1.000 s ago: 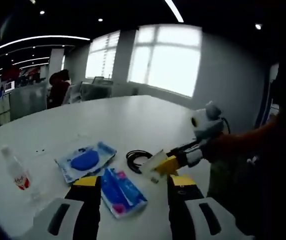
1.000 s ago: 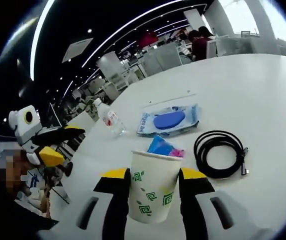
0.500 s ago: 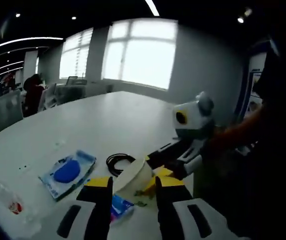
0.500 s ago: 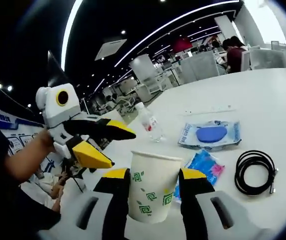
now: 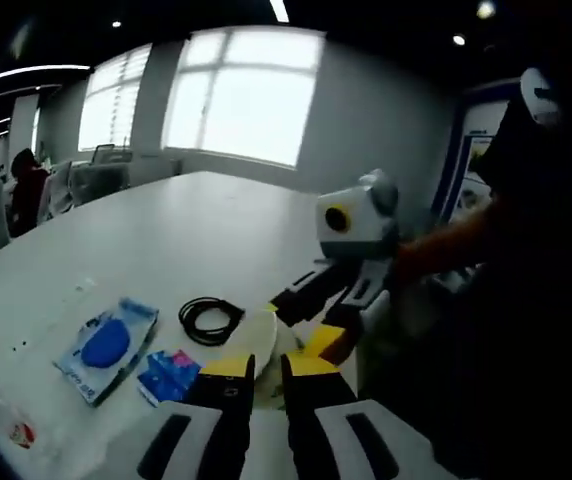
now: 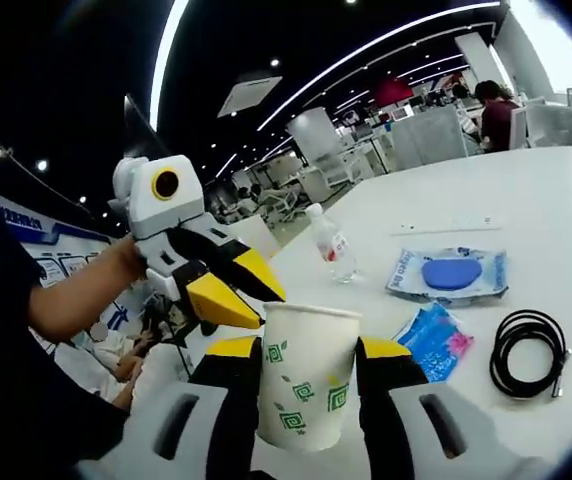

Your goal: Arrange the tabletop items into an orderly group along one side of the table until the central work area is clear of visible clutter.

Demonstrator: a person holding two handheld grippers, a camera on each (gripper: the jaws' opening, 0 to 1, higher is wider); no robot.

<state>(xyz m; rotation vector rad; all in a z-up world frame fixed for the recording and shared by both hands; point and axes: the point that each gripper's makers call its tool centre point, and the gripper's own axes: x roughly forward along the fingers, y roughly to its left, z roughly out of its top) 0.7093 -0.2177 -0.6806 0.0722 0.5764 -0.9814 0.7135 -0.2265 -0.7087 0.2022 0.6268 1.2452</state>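
A white paper cup [image 6: 306,375] with green marks stands upright in my right gripper [image 6: 306,350], which is shut on it above the table's near edge. In the left gripper view the cup [image 5: 259,338] sits just beyond my left gripper [image 5: 269,368], whose jaws stand open by a narrow gap with nothing between them. The right gripper [image 5: 293,325] comes in there from the right. My left gripper [image 6: 268,310] points at the cup's rim from the left, close to it. On the table lie a wipes packet [image 6: 451,272], a blue-pink packet [image 6: 434,338], a black cable coil [image 6: 528,350] and a clear bottle [image 6: 331,243].
The white table [image 5: 196,230] runs far back towards bright windows. The wipes packet [image 5: 101,345], blue-pink packet [image 5: 169,373] and cable [image 5: 211,318] lie left of the cup. A person's sleeve [image 5: 446,250] holds the right gripper. People sit at the far end [image 6: 496,105].
My left gripper's jaws have narrowed from wide open to a small gap. It has come closer to the cup. The right gripper still holds the cup, and both views have shifted.
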